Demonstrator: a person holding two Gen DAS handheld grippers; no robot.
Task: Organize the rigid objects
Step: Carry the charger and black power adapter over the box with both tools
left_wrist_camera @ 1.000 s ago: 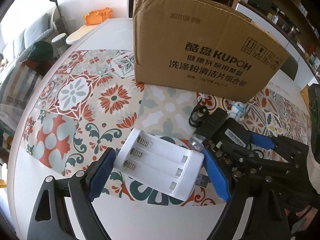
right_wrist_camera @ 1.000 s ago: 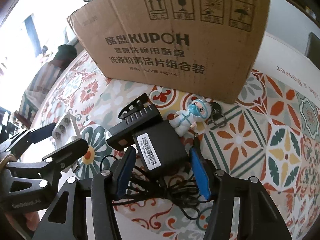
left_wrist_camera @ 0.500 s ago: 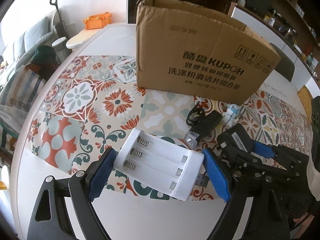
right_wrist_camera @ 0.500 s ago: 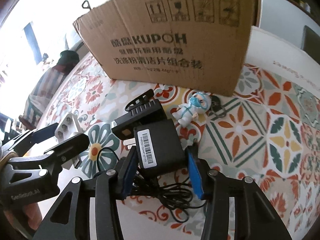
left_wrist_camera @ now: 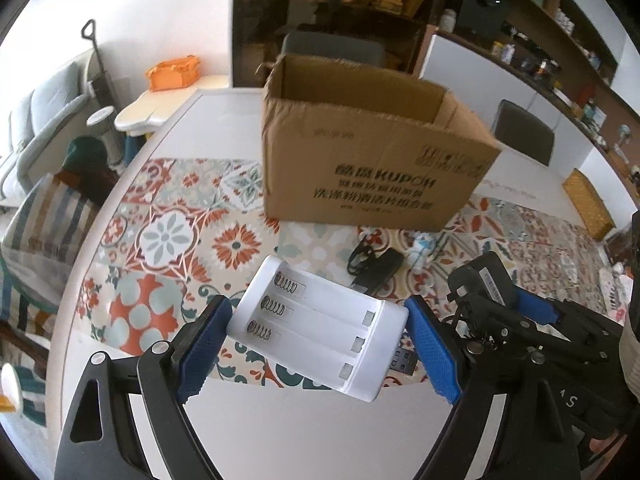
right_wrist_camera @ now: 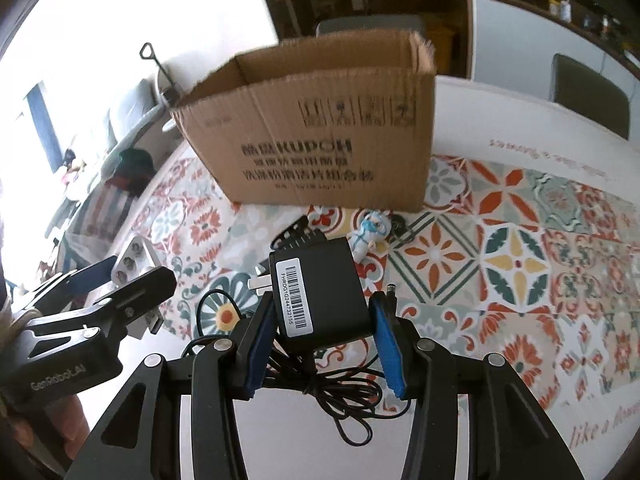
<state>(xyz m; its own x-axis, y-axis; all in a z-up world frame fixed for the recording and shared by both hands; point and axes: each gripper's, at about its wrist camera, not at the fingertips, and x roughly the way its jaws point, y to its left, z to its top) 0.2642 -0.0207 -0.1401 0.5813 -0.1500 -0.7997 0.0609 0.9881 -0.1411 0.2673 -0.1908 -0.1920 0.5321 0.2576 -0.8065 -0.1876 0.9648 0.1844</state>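
Box (left_wrist_camera: 372, 168) print blurred; adapter (right_wrist_camera: 320, 292) cable partly hidden.

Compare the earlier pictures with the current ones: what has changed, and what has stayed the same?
The right hand-held gripper closed on the black power adapter and lifted it; the left hand-held gripper raised the white battery charger. The brown cardboard box, black clip light and small figurine stayed put.

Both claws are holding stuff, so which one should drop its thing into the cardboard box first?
Probably the left gripper. It holds the white battery charger alone, while the right gripper holds the black adapter, whose dangling cable could snag on the box.
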